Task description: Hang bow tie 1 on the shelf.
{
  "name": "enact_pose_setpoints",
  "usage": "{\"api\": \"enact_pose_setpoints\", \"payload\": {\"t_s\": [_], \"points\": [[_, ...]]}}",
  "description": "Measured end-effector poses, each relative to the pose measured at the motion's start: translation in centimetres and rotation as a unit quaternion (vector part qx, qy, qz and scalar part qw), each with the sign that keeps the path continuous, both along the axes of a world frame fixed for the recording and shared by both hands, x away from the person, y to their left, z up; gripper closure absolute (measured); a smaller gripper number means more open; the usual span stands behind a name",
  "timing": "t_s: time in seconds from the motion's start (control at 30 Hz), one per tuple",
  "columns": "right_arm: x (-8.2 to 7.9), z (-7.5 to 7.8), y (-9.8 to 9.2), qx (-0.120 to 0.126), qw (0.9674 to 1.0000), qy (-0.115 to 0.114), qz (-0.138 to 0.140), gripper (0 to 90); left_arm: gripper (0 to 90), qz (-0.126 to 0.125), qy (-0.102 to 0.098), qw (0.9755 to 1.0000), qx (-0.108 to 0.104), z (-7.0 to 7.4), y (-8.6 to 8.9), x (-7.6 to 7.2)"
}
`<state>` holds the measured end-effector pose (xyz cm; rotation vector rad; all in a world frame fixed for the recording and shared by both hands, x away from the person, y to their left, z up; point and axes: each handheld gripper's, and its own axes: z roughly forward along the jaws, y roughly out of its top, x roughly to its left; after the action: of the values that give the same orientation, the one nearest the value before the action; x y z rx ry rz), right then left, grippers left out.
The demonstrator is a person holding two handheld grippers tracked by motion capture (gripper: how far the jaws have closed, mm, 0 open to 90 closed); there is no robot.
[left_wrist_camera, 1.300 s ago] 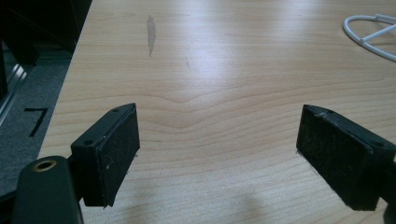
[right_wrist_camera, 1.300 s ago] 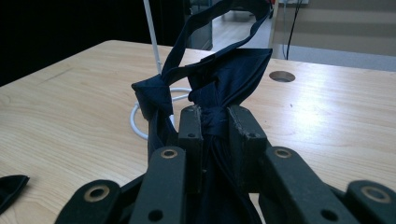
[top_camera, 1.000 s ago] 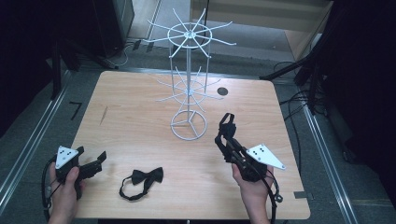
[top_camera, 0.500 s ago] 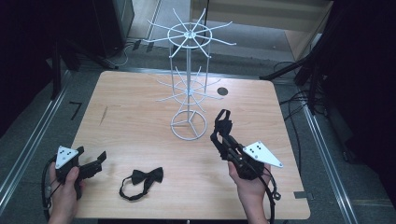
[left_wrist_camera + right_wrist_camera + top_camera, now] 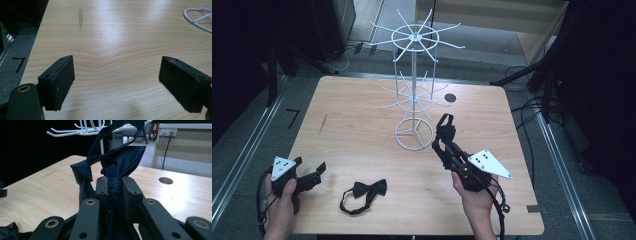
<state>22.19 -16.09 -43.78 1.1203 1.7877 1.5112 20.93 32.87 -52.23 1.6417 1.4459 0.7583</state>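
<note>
My right gripper [image 5: 446,136] is shut on a dark navy bow tie [image 5: 113,167], pinched at its knot, with the strap looping up above the jaws. It hangs just right of the white wire rack [image 5: 414,85] and its ring base. In the right gripper view the rack's arms [image 5: 75,130] spread behind the tie. A second, black bow tie [image 5: 363,193] lies flat on the wooden table [image 5: 357,125] near the front edge. My left gripper [image 5: 314,172] rests at the front left, jaws wide open over bare wood [image 5: 117,72], nothing between them.
A round hole [image 5: 450,98] sits in the table behind the rack on the right. The rack's base ring [image 5: 197,18] shows at the far right of the left gripper view. Dark floor, rails and cables surround the table.
My right gripper has lifted slightly with the navy bow tie and drifted closer to the rack. The left gripper and the black bow tie have stayed put.
</note>
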Motion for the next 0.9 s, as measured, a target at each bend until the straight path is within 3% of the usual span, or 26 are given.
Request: {"api": "enact_pose_setpoints", "payload": {"t_s": [0.9], "points": [[-0.5, 1.0, 1.1, 0.004, 0.9997, -0.016, 0.017, 76.8, 13.9, 0.0, -0.002, 1.0, 0.001, 0.0, 0.0, 0.0]]}}
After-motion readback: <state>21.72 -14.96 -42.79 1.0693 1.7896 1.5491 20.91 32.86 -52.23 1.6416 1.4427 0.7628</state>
